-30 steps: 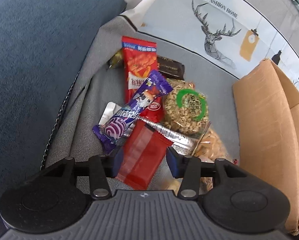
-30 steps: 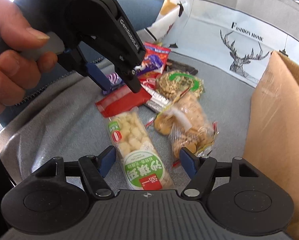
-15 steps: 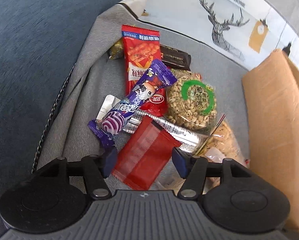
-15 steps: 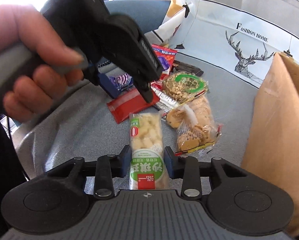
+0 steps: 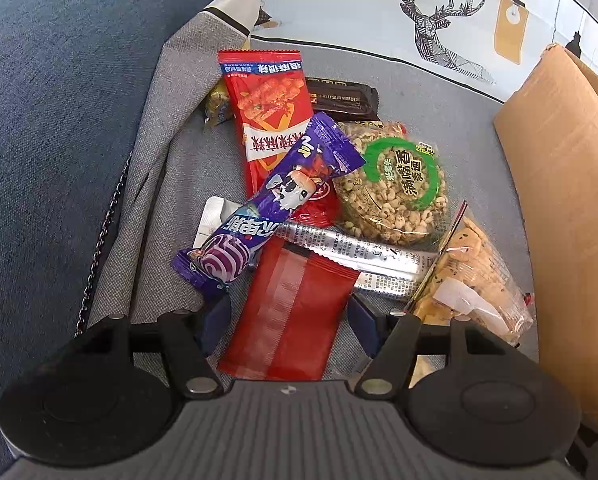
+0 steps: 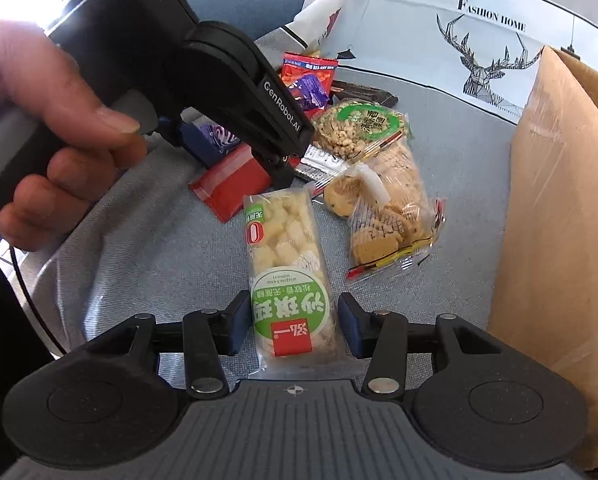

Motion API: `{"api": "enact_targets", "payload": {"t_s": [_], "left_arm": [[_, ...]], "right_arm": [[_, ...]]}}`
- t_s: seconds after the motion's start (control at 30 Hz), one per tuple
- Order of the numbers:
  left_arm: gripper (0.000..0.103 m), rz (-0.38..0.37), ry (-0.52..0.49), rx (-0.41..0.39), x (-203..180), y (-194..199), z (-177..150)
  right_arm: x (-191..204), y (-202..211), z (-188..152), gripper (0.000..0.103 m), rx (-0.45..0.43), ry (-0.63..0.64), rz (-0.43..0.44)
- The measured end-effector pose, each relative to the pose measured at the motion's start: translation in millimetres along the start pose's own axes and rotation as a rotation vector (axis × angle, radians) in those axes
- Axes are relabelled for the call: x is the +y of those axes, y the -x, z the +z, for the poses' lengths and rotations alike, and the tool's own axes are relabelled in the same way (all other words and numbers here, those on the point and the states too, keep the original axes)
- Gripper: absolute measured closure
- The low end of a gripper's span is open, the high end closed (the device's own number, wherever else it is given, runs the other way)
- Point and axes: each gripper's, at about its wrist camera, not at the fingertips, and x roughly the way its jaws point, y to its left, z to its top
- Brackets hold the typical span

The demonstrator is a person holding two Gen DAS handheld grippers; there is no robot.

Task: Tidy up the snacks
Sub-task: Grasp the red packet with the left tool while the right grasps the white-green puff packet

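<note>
Left tool [image 5: 289, 322] opening over a snack pile

A plain red foil packet [image 5: 295, 312] lies between its blue pads, untouched; a purple candy wrapper [image 5: 275, 204] crosses a silver sachet [image 5: 355, 250] just beyond.

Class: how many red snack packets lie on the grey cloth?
2: a plain red packet between the left gripper's opening jaws; a printed red packet behind it. Others may be hidden.

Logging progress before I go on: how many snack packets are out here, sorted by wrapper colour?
Red: 2 (printed red packet, plain red packet)
Purple: 1 (purple packet)
Dark brown: 1 (dark bar)
Silver: 1 (silver packet)
Yellow: 1 (yellow packet, mostly hidden)
Clear: 3 (grain cake, cracker bag, puffed bar)
Total: 9
</note>
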Motion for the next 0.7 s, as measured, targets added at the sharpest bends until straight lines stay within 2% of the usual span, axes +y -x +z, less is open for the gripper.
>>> {"api": "enact_targets", "payload": {"t_s": [0.13,0.23,0.37,0.57,0.7], "left_arm": [[0.036,0.011,-0.030,-0.013,-6.1,0.0,-0.7],[0.043,0.010,-0.051,-0.022,-8.0,0.5,-0.1],[0.052,-0.001,-0.038,-0.026,-6.4,3.2,0.6],[0.052,-0.041,-0.002,-0.041,0.3,10.4,1.7],[0.051,-0.046,0.006,0.000,1.6,5.8,0.7]], "right_arm": [[1.2,-0.3,-1.1,0.054,-0.010,0.011,0.006],[0.9,0.9,-2.1,0.061,-0.015,0.017,0.004],[3.1,6.6,-3.0,0.064,-0.029,0.030,0.009],[6.4,15.0,-4.3,0.065,-0.041,0.058,-0.007],[4.8,14.5,-4.0,0.064,-0.017,0.049,-0.016]]}}
